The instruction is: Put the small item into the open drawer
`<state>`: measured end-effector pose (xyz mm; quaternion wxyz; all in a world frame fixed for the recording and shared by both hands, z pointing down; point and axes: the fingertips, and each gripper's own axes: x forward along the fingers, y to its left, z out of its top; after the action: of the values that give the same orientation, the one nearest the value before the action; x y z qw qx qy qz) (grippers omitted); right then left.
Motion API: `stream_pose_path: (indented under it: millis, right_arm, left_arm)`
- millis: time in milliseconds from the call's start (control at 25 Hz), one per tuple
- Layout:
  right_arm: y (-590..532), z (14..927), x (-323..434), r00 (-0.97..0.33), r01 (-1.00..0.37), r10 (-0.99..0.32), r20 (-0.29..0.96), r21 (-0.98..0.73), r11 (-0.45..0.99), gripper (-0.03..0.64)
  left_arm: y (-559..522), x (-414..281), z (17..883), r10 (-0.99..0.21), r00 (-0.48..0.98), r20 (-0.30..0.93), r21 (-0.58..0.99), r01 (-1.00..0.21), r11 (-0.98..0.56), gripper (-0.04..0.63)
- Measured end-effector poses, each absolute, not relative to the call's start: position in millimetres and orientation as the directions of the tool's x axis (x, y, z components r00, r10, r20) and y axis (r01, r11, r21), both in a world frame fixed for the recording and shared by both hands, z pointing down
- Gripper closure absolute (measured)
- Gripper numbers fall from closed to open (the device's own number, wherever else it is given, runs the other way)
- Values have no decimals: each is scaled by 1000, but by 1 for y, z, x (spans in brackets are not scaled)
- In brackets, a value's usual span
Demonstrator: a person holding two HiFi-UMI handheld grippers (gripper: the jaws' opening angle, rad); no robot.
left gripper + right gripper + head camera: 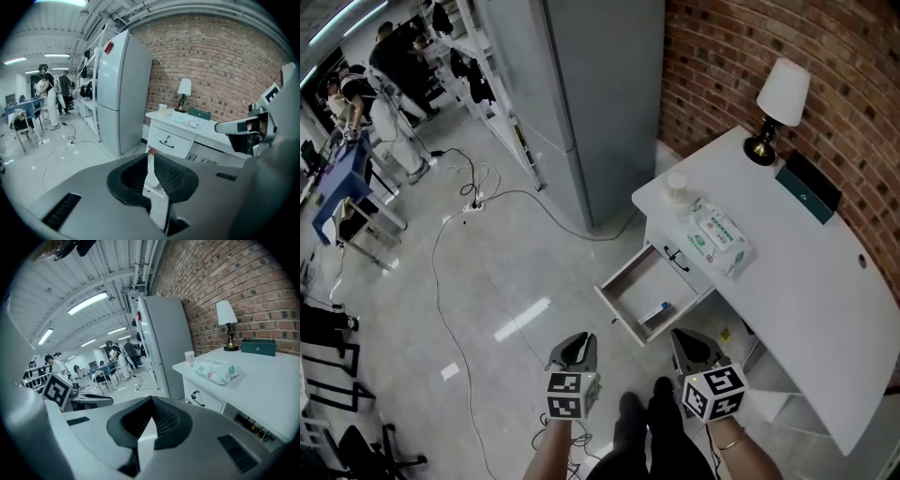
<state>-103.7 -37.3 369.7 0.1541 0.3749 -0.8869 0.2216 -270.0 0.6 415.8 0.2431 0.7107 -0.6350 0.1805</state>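
Person is standing just near of the open drawer point(624, 273), both tools hanging low over the floor. Left hand-held gripper point(573, 352) is sitting with jaws fully together, nothing between them. Right hand-held gripper point(695, 349) is showing the same: jaws pressed closed, empty. A small white-and-blue item point(664, 307) is lying inside the drawer, toward its near right corner; too small to identify, but likely the task's thing, so the placing is looking done rather than pending. Neither tool is touching the drawer or the tabletop point(811, 281), where a cup point(677, 185) and wipes point(719, 238) are standing untouched at the left end. Judgement on doing this step well: the drawer front is jutting out just beyond the right tool, so any move should be going up and away first, not sideways, to avoid knocking the drawer and shifting the item. If the cup is in fact the thing meant, jaws need opening before the reach, approaching from above the tabletop edge and carrying low over the drawer's middle before letting go.
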Motion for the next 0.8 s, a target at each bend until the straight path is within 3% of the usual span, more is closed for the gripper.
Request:
stream_pose_path:
  millis: [800]
  right_arm:
    - [0,303,-112,-736,-666,-568,368,-241,706,612]
  left_arm:
    - [51,-278,339,-881,67,469,141,-990,0,537]
